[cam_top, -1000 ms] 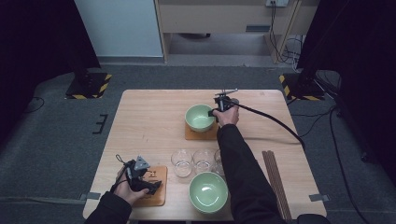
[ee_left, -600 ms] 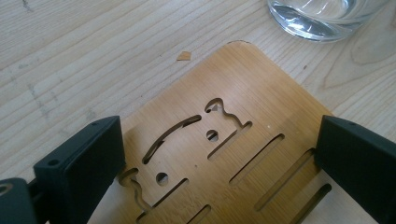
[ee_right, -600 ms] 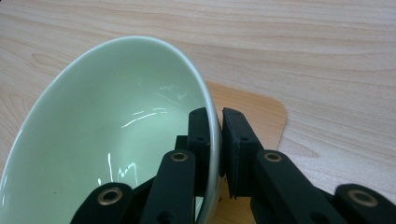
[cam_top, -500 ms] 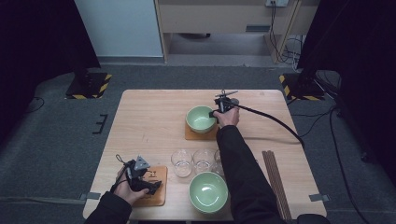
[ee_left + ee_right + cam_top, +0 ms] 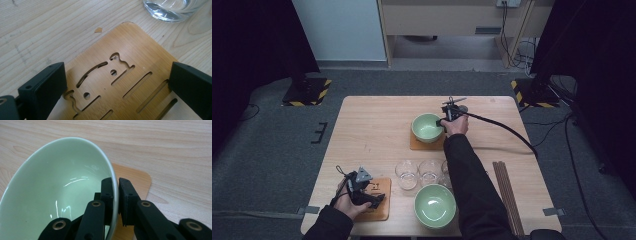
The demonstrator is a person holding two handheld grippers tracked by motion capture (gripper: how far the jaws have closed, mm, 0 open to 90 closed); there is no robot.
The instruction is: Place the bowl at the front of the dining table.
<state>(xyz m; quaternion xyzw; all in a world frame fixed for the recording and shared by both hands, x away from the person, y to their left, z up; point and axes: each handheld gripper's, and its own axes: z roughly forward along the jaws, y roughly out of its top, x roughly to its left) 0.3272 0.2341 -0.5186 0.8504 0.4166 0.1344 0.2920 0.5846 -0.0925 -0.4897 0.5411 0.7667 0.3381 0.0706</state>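
Note:
A pale green bowl (image 5: 427, 127) (image 5: 60, 190) sits on a wooden coaster (image 5: 418, 145) (image 5: 136, 178) at mid-table. My right gripper (image 5: 444, 122) (image 5: 116, 185) is shut on the bowl's rim, one jaw inside and one outside. Near the front left corner my left gripper (image 5: 374, 196) (image 5: 117, 82) is open above a slotted wooden coaster (image 5: 379, 190) (image 5: 125, 75), its jaws standing wide to either side of it. A second green bowl (image 5: 435, 205) rests at the front edge.
Three clear glasses stand in a row (image 5: 406, 174) (image 5: 430, 171) between the bowls; one glass base (image 5: 172, 10) lies just beyond the slotted coaster. Dark chopsticks (image 5: 507, 192) lie along the right side. A cable (image 5: 507, 132) trails right from my right gripper.

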